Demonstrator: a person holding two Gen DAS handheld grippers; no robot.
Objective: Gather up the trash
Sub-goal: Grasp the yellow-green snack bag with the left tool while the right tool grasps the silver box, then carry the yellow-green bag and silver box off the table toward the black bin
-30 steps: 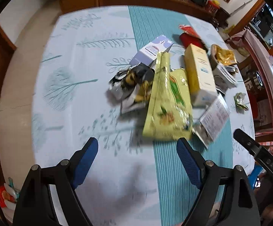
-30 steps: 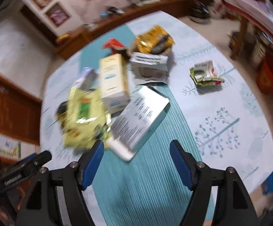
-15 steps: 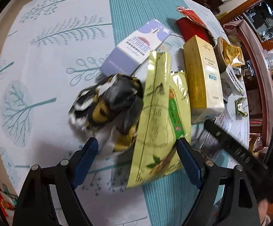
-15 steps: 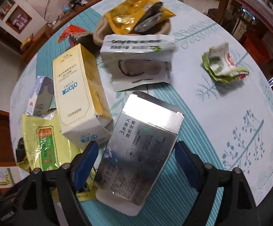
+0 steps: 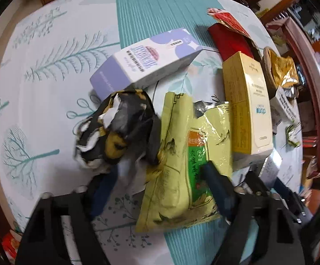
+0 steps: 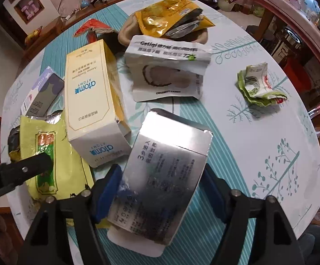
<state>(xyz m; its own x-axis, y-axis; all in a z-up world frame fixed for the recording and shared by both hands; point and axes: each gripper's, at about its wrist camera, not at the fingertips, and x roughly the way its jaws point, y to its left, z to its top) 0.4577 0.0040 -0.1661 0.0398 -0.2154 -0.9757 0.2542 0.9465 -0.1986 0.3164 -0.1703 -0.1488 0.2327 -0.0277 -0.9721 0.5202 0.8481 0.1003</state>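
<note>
The left tongs (image 5: 157,181), blurred, have just been closing around the yellow-green tea pouch (image 5: 182,154) on the tabletop (image 5: 49,88). The right tongs (image 6: 162,181) stand open astride the silver flattened carton (image 6: 166,165).

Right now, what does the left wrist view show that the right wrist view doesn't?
Left only: the crumpled black and yellow wrapper lying between the left tongs, whose jaws have just been closing.
Right only: the white coconut candy pouch, and the silver carton between the open right tongs.
Both: the green tea bag, yellow toothpaste box, purple carton.
</note>
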